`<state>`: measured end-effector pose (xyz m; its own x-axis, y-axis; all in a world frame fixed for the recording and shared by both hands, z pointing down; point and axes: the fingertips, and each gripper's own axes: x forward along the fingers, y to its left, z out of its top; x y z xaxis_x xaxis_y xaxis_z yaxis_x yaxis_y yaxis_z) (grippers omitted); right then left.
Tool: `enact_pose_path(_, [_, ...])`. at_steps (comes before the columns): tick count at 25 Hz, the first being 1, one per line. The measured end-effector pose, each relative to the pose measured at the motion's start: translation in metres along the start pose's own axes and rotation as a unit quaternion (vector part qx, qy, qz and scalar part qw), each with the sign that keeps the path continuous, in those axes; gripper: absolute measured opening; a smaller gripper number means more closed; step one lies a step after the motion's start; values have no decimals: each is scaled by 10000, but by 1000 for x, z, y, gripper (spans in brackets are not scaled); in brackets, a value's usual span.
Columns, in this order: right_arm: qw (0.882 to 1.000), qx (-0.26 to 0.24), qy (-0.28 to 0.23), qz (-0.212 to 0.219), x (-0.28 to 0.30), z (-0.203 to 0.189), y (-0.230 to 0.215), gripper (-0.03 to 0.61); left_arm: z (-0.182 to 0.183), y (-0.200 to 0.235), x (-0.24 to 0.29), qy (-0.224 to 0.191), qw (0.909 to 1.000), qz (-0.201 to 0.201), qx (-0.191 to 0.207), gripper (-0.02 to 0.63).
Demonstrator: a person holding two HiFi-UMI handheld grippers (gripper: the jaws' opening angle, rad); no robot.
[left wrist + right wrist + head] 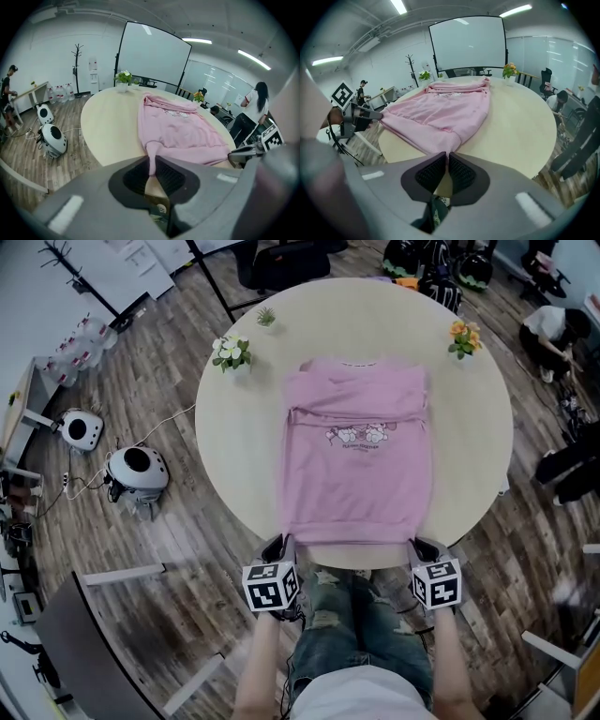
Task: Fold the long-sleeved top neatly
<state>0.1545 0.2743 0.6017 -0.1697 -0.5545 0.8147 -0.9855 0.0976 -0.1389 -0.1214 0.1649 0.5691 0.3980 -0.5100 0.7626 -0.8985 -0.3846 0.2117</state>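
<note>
Pink fabric is lying spread on the round pale table [234, 446]: the long-sleeved top [356, 465] is resting front up, collar at the far side and hem reaching the near edge, right in front of the person's jeans [356, 615]. The head view is showing the whole layout, with the left gripper [278, 549] sitting at the hem's left corner and the right gripper [424, 549] at its right corner, but the marker cubes are covering the jaws there.

The gripper views are supplying that detail. In the left gripper view the jaws are standing narrow, pinching a drawn-up tab of the pink hem between the ribbed pads. In the right gripper view the jaws are likewise nearly together, clamping the other hem corner.

Only the gripper views are showing the room beyond: a large projection screen [152, 56], a coat stand [77, 68] and a person in a white shirt [251, 112]. Only the head view is showing all three flower pots together, the white flowers [231, 352], the orange flowers [464, 337] and a small green plant [266, 317], ringing the table's far side.
</note>
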Motion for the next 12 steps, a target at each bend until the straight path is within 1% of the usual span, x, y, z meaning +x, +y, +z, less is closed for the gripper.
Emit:
enact_pose_path(6, [9997, -153, 150, 113, -20, -2, 6, 46, -2, -2, -5, 103, 9989, -51, 447, 150])
enact_pose_path(10, [9985, -346, 392, 155, -33, -9, 10, 46, -11, -5, -12, 265, 9958, -79, 876, 150])
enact_pose_path(12, [9976, -352, 573, 189, -39, -16, 14, 46, -19, -7, -17, 361, 9940, -112, 1027, 150])
